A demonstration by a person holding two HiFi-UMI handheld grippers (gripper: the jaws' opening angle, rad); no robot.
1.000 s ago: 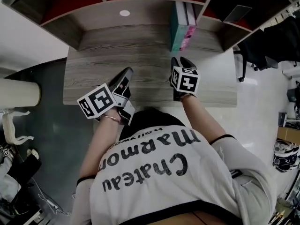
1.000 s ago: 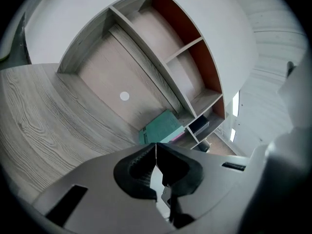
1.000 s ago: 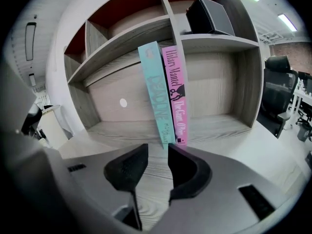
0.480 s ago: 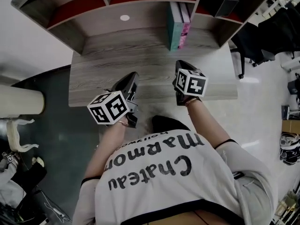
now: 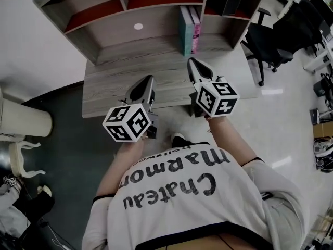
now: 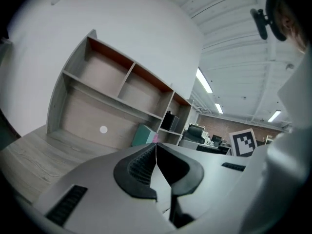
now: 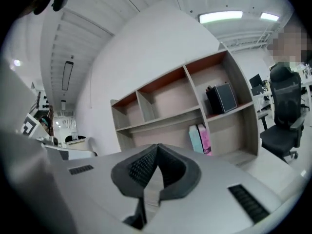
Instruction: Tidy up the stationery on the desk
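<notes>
A teal book [image 5: 184, 30] and a pink book [image 5: 195, 27] stand upright at the back of the grey wooden desk [image 5: 117, 85], under the shelf unit [image 5: 104, 9]. My left gripper [image 5: 144, 81] hovers above the desk's front middle, shut and empty; in the left gripper view its jaws [image 6: 156, 146] meet, with the teal book [image 6: 144, 135] beyond. To its right, my right gripper [image 5: 193, 62] is raised and points level at the shelves. Its jaws [image 7: 157, 146] have just been closing and now touch with nothing between them. The teal book [image 7: 196, 139] and pink book [image 7: 205, 138] lie ahead.
A black box [image 5: 231, 4] sits in the shelf unit's right compartment, also in the right gripper view [image 7: 222, 97]. A black office chair [image 5: 265, 40] stands right of the desk. A white cylinder [image 5: 23, 121] stands on the floor at the left.
Both grippers have lifted off the desk and come up toward the camera. The desk now looks smaller and farther off. The books have not moved.
</notes>
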